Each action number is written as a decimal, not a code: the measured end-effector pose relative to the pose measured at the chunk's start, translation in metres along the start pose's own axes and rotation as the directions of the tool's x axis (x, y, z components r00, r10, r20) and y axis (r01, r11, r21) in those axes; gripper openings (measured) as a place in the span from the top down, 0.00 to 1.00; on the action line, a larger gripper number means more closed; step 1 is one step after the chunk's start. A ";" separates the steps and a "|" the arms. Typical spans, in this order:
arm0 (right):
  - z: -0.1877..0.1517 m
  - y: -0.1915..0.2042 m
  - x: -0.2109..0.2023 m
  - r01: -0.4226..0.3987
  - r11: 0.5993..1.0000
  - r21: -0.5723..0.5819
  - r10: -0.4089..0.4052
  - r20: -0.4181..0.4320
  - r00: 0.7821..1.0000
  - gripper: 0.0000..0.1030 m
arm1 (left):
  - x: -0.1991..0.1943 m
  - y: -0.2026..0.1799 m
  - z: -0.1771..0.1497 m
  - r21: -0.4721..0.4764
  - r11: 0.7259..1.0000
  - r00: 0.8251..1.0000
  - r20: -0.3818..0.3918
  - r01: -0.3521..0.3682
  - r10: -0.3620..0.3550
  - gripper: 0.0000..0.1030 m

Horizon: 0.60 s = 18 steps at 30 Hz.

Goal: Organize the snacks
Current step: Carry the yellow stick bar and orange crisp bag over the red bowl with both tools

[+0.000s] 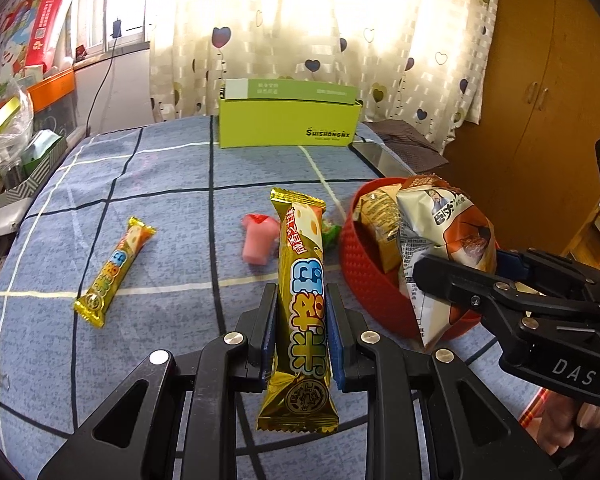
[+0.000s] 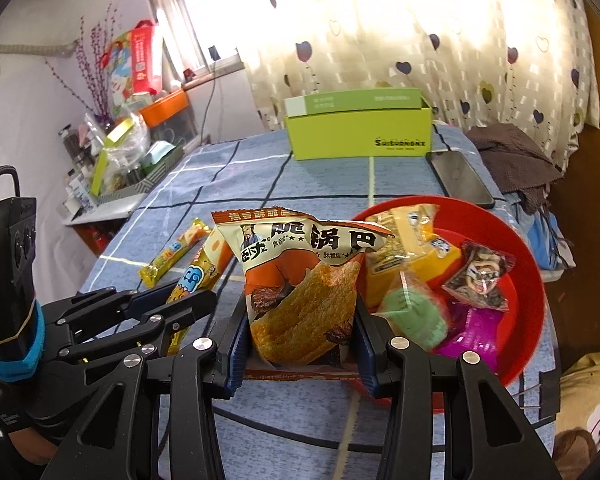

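My left gripper (image 1: pixel 301 334) is shut on a long gold snack bar (image 1: pixel 302 292) and holds it upright above the blue checked cloth. My right gripper (image 2: pixel 302 344) is shut on an orange-and-white crisp bag (image 2: pixel 300 280) at the near rim of the red bowl (image 2: pixel 528 280). The bowl holds a yellow packet (image 2: pixel 404 248), a dark wrapped snack (image 2: pixel 480 276), a green candy (image 2: pixel 414 314) and a purple packet (image 2: pixel 472 340). A second gold bar (image 1: pixel 114 272) lies on the cloth at the left. A pink candy (image 1: pixel 258 240) and a green candy (image 1: pixel 332 232) lie behind the held bar.
An open lime-green box (image 1: pixel 288 120) stands at the far edge of the cloth (image 1: pixel 160 184), with a black phone (image 2: pixel 458 178) beside it. A cluttered shelf (image 1: pixel 16 152) is on the left. A wooden cabinet (image 1: pixel 540 92) is on the right.
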State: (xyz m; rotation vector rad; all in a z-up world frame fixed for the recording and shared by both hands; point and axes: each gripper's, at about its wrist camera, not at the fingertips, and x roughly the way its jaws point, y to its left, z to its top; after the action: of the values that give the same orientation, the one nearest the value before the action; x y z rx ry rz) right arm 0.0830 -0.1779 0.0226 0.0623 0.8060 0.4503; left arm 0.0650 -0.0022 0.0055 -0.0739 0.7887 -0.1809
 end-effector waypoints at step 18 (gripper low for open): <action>-0.006 -0.052 -0.015 0.067 0.994 0.088 -0.069 0.022 0.997 0.59 | 0.023 -0.047 0.013 0.075 0.995 0.997 -0.037 0.069 -0.067 0.77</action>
State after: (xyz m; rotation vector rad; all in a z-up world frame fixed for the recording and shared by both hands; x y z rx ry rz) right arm 0.0890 -0.2319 0.0173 0.1211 0.8008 0.3490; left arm 0.0832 -0.0531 0.0047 -0.0252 0.8138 -0.2772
